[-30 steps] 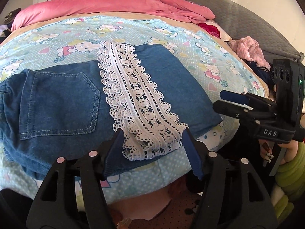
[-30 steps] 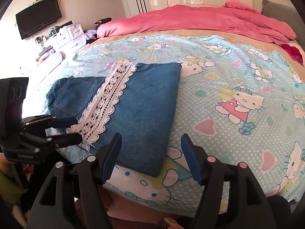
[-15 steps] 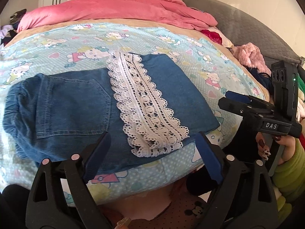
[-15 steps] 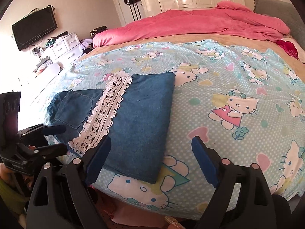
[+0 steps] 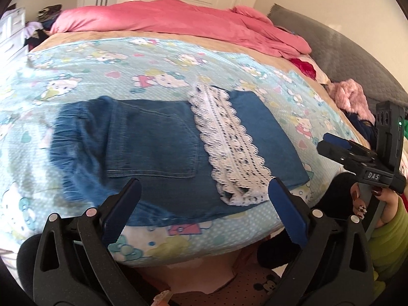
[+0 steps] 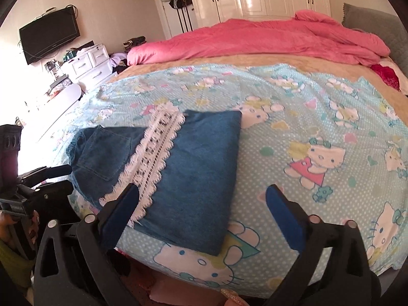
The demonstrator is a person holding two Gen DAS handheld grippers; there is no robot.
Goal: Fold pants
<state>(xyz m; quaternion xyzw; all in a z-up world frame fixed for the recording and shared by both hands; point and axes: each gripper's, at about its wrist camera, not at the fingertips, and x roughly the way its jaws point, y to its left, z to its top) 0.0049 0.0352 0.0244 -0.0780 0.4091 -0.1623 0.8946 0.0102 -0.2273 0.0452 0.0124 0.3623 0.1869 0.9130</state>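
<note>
The blue denim pants (image 5: 153, 148) lie folded flat on the bed, with a white lace band (image 5: 229, 142) across them and a back pocket facing up. They also show in the right wrist view (image 6: 193, 178). My left gripper (image 5: 201, 201) is open and empty, held back from the pants' near edge. My right gripper (image 6: 201, 204) is open and empty, near the folded right end. Each gripper shows in the other's view, the right one (image 5: 339, 145) beside the bed's right edge and the left one (image 6: 51, 176) at the left.
The bed carries a light blue cartoon-cat sheet (image 6: 318, 132) and a pink duvet (image 5: 178, 23) at the far side. A grey headboard (image 5: 357, 58) and a pile of clothes (image 5: 349, 97) are at the right. A dresser (image 6: 86, 66) and TV (image 6: 48, 35) stand at the left.
Both grippers have opened wider and drawn back from the pants, rising a little. The pants have stayed in place on the bed.
</note>
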